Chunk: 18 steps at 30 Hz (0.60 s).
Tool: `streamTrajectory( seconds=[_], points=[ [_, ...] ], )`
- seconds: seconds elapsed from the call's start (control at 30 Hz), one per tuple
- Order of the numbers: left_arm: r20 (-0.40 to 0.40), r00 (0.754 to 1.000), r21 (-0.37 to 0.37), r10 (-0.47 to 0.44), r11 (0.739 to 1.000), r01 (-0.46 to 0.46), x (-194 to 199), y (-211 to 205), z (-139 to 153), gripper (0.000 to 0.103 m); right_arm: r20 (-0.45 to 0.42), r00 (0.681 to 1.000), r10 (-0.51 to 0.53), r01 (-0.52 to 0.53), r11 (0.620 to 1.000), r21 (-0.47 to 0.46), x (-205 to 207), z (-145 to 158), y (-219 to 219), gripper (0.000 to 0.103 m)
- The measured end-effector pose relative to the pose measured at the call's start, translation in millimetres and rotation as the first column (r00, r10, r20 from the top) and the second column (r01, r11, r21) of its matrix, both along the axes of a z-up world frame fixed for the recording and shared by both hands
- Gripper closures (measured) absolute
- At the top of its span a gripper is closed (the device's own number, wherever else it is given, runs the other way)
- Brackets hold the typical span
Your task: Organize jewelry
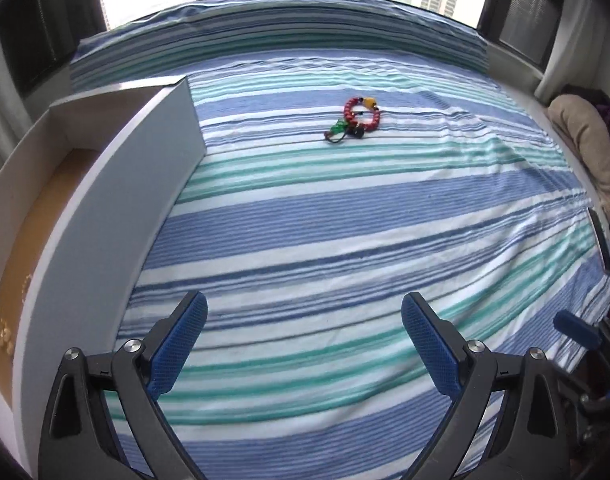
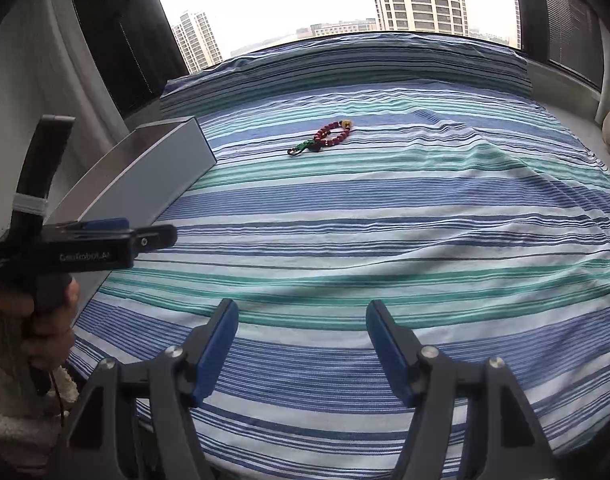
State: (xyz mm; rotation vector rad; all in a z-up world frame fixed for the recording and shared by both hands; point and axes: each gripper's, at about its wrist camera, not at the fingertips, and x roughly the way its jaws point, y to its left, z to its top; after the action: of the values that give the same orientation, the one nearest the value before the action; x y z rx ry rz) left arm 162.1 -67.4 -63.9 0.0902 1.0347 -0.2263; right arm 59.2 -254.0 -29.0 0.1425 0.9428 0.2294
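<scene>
The left wrist view shows the left gripper (image 1: 305,344) with its blue, mesh-textured pads spread wide and nothing between them. In the right wrist view the right gripper (image 2: 303,344) is likewise seen with its fingers spread and empty.

The task's thing, a loop of red round beads with a yellow bead and a green-and-dark tassel end (image 1: 359,118), lies on the blue, white and teal striped woven bedspread (image 1: 345,220), well apart from both grippers and to the right of the open white rigid box with a tan lining (image 1: 117,184). A few small pale beads (image 1: 4,336) are seen on the lining near the box's close end.

Several risks are judged likely. The cloth is soft and rumpled, so it could be pinched together with the beads and dragged. The beads are smooth and round, so they could slip from flat pads. The limp tassel could trail and catch on the box's tall wall, and a strand gripped at a single bead could swing.
</scene>
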Motion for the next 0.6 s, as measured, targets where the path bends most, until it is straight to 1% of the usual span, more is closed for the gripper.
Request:
streamTrajectory(
  seconds=[0.07, 0.17, 0.27, 0.33, 0.4, 0.5, 0.53, 0.57, 0.6],
  points=[
    [0.019, 0.998, 0.004, -0.054, 0.999, 0.054, 32.8, -18.6, -3.8, 0.005, -0.01, 1.0, -0.005, 0.005, 1.0, 0.012, 2.1, -4.0, -5.4, 0.035],
    [0.031, 0.993, 0.044, -0.116, 0.992, 0.114, 85.1, -45.0, -14.4, 0.005, -0.029, 1.0, -0.005, 0.005, 1.0, 0.023, 2.9, -11.2, -11.4, 0.035],
    [0.035, 0.992, 0.073, -0.118, 0.991, 0.115, 132.8, -62.5, -28.7, 0.005, -0.047, 0.999, -0.005, 0.007, 0.999, 0.033, 1.8, -16.9, -17.4, 0.035],
    [0.031, 0.992, 0.095, -0.125, 0.988, 0.122, 155.8, -74.3, -40.3, 0.006, -0.058, 0.998, -0.005, 0.007, 0.999, 0.036, 1.3, -19.8, -20.9, 0.035],
    [0.035, 0.991, 0.125, -0.129, 0.984, 0.124, 170.1, -83.7, -50.5, 0.011, -0.068, 0.998, 0.0, 0.003, 0.999, 0.039, 2.4, -22.3, -23.2, 0.035],
    [0.033, 0.986, 0.133, -0.164, 0.978, 0.159, 175.2, -93.5, -60.4, 0.018, -0.074, 0.997, 0.006, -0.003, 0.999, 0.039, 4.3, -24.3, -26.1, 0.035],
    [0.036, 0.983, 0.14, -0.179, 0.975, 0.172, 175.6, -95.6, -62.5, 0.025, -0.075, 0.997, 0.007, -0.005, 0.999, 0.038, 5.6, -25.1, -26.8, 0.035],
    [0.038, 0.98, 0.148, -0.193, 0.971, 0.186, 175.1, -97.3, -65.2, 0.036, -0.077, 0.997, 0.009, -0.006, 0.999, 0.038, 7.1, -26.0, -27.5, 0.035],
    [0.038, 0.978, 0.142, -0.206, 0.97, 0.199, 174.6, -97.4, -67.6, 0.044, -0.079, 0.997, 0.01, -0.007, 0.999, 0.039, 9.2, -27.0, -28.2, 0.035]
  ],
)
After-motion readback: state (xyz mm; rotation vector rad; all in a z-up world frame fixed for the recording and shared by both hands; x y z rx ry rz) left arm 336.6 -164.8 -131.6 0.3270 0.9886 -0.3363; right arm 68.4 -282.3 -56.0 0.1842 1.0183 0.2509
